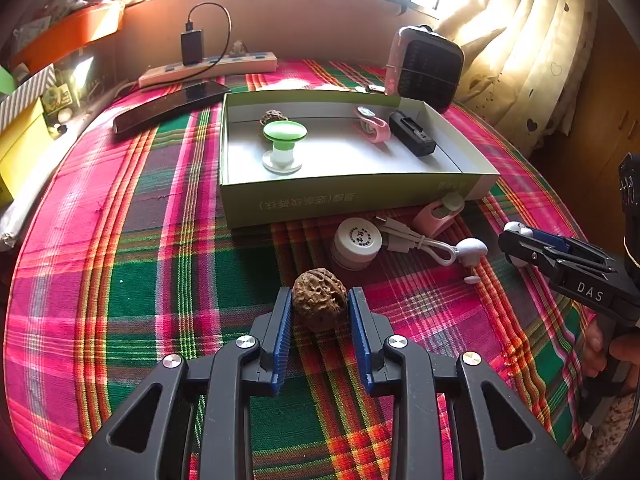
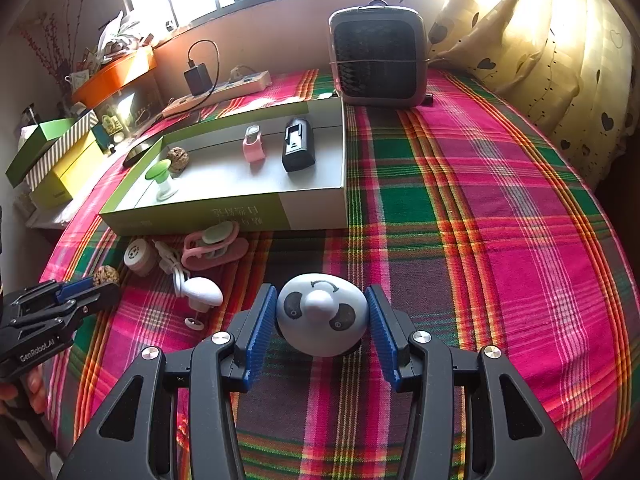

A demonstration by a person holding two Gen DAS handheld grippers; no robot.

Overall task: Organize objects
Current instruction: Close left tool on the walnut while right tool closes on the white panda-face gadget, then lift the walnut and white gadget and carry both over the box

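A brown walnut (image 1: 319, 303) lies on the plaid cloth between the blue pads of my left gripper (image 1: 320, 300); the jaws stand around it with small gaps. A white panda-faced toy (image 2: 322, 313) lies between the pads of my right gripper (image 2: 322, 312), also with gaps at both sides. A green-and-white box (image 1: 348, 196) holds a second walnut (image 1: 273, 117), a green suction holder (image 1: 284, 148), a pink clip (image 1: 372, 124) and a black device (image 1: 412, 134). The right gripper also shows in the left wrist view (image 1: 516, 246).
In front of the box lie a round white jar (image 1: 356, 242), a white cable (image 1: 416, 242), a white mushroom-shaped piece (image 1: 472, 250) and a pink clip (image 1: 438, 214). A small heater (image 2: 378, 58), a power strip (image 1: 208, 70), a dark phone (image 1: 168, 106) and stacked boxes (image 2: 56, 160) stand around.
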